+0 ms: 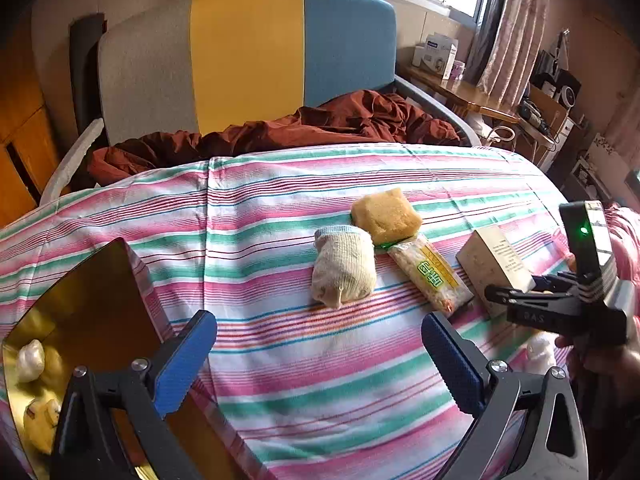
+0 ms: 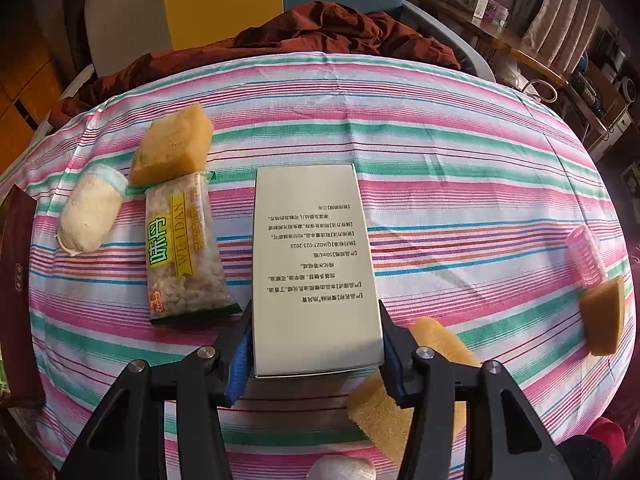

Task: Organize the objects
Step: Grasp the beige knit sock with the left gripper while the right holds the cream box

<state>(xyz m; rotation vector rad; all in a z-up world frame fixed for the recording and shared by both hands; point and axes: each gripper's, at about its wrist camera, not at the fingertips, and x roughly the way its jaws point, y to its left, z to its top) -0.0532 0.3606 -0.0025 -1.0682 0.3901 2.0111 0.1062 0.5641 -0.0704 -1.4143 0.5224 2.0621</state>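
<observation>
the white carton (image 2: 316,268) printed with small rows of text lies flat near the middle of the striped bedsheet (image 2: 460,152), and everything else is read off it. just beside its left edge lies the weidan snack packet (image 2: 182,248), with a yellow sponge block (image 2: 172,148) at the packet's far end and a rolled cream sock (image 2: 90,216) further left again. these three sit close together in a row, which looks like a sorted group, so the carton is probably being taken to join them or go into a container. loose pieces remain on the carton's other side: a sponge (image 2: 400,400) touching its near right corner, another sponge (image 2: 604,316) and a pink hair roller (image 2: 586,256) well apart at the right.

the right gripper (image 2: 316,344) points steeply down over the carton's near end, its blue pads set against the two long sides, narrowed to the carton's width and gripping it; the carton rests on the sheet.

the left gripper (image 1: 318,354) hangs well to the left of the carton, spread wide with nothing between its fingers. beside it is a glossy dark-gold tray (image 1: 80,288); what lies in it is hard to make out, perhaps small pale items.
</observation>
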